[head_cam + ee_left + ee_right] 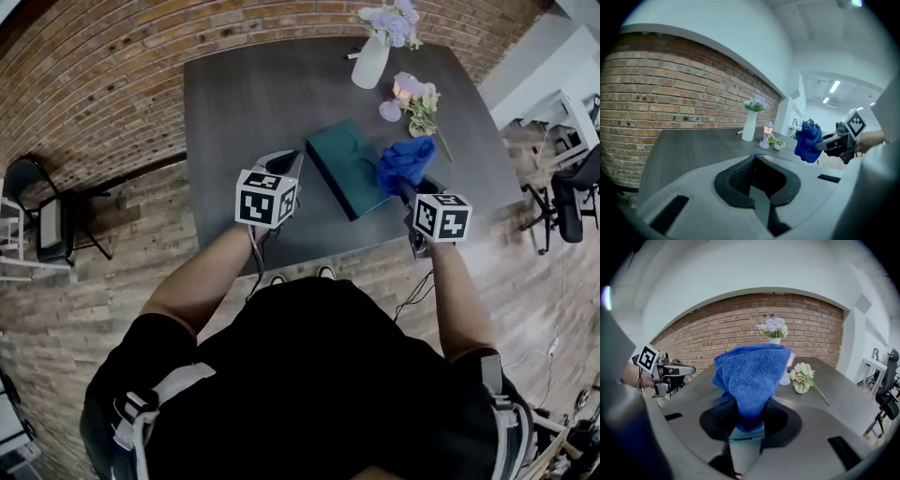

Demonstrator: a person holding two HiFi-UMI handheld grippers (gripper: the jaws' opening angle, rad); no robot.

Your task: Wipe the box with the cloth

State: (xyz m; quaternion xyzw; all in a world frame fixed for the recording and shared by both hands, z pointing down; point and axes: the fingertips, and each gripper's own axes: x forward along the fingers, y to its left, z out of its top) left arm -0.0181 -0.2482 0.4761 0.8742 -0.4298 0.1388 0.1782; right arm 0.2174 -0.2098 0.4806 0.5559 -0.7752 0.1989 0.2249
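1 teal box, 1 blue cloth: the right gripper clamps the cloth at the box's right edge; the left gripper, jaws closed and empty, sits just left of the box, with bare table behind.

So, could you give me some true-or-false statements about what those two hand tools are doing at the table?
The right gripper clamps the blue cloth in its fingers. True.
The left gripper grips the box. False: it holds nothing and is beside the teal box.
The vase holds purple flowers. True.
The cloth lies spread flat over the box. False: it is bunched up in the fingers.
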